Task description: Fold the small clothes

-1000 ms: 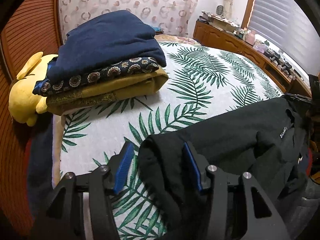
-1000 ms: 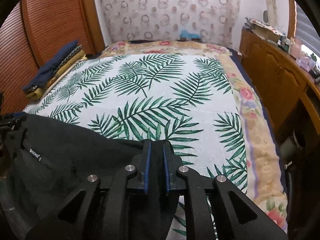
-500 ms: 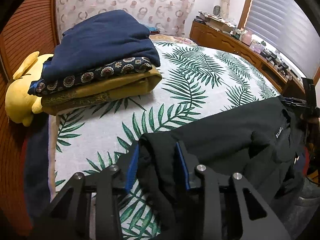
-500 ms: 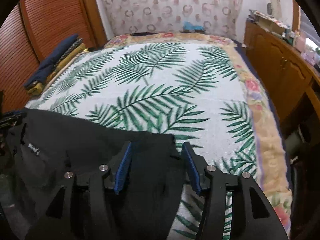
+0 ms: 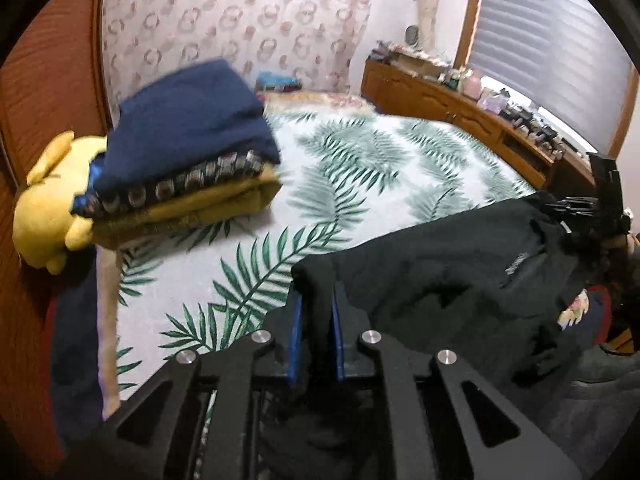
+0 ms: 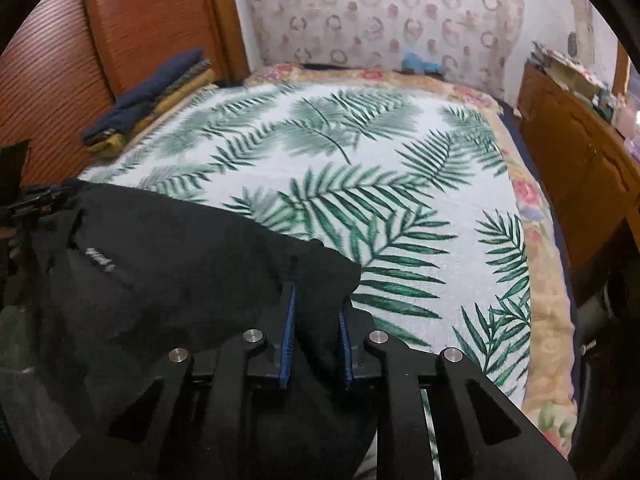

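While the black garment (image 5: pixel 448 264) drapes over the bed's near edge, I see my left gripper (image 5: pixel 316 320) closing on its left corner and my right gripper (image 6: pixel 316 320) closing on the opposite corner, cloth pinched between both pairs of pads. Only the left view shows the yellow plush toy (image 5: pixel 44 216) beside the folded stack (image 5: pixel 184 152) at the bed's far left edge.

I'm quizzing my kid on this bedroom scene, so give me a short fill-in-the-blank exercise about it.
1. Both grippers hold a ____ garment.
2. The bedspread is printed with green ____.
3. The top item on the folded stack is dark ____.
4. The plush toy beside the stack is ____.

Missing words: black; leaves; blue; yellow
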Available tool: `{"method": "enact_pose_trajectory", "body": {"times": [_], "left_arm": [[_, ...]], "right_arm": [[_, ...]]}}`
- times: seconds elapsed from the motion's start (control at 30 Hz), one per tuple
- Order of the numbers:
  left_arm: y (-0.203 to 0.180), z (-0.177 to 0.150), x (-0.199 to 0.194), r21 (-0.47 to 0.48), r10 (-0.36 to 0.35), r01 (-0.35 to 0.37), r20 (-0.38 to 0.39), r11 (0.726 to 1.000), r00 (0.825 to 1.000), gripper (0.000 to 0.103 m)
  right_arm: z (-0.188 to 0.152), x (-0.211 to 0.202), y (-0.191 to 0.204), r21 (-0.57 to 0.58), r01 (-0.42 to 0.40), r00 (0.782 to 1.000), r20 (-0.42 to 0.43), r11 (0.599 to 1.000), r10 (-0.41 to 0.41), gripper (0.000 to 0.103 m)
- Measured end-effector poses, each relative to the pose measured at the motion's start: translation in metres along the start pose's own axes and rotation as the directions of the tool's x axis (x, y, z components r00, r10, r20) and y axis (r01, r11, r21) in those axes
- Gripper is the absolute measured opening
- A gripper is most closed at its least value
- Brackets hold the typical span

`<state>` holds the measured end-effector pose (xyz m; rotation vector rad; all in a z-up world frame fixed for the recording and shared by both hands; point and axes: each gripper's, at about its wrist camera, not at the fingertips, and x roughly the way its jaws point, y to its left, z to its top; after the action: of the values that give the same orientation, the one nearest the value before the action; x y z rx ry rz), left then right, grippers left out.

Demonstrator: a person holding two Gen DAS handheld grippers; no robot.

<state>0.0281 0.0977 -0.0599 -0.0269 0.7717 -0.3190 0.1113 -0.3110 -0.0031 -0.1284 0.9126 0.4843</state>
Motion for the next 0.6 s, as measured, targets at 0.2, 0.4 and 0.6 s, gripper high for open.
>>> {"method": "enact_pose_trajectory", "body": {"times": [0.2, 0.4, 0.6], "left_arm": [[-0.015, 0.007, -0.020, 0.034, -0.017, 0.015, 0.050, 0.999, 0.999, 0.010], [-0.017, 0.008, -0.012, 0.042, -0.004, 0.003, 0.033, 0.999, 0.999, 0.010], [-0.016, 0.009, -0.003, 0.041, 0.015, -0.015, 0.012, 0.999, 1.000, 0.010]], "right_arm": [[0.002, -0.023, 0.001, 0.010, -0.018, 0.999, 0.050, 1.000, 0.017, 0.016], [0.009, -0.028, -0.002, 0.025, -0.016, 0.999, 0.051, 1.000, 0.014, 0.016], [0.015, -0.009, -0.007, 0.002, 0.031, 0.999, -0.031, 1.000, -0.031, 0.021]]}}
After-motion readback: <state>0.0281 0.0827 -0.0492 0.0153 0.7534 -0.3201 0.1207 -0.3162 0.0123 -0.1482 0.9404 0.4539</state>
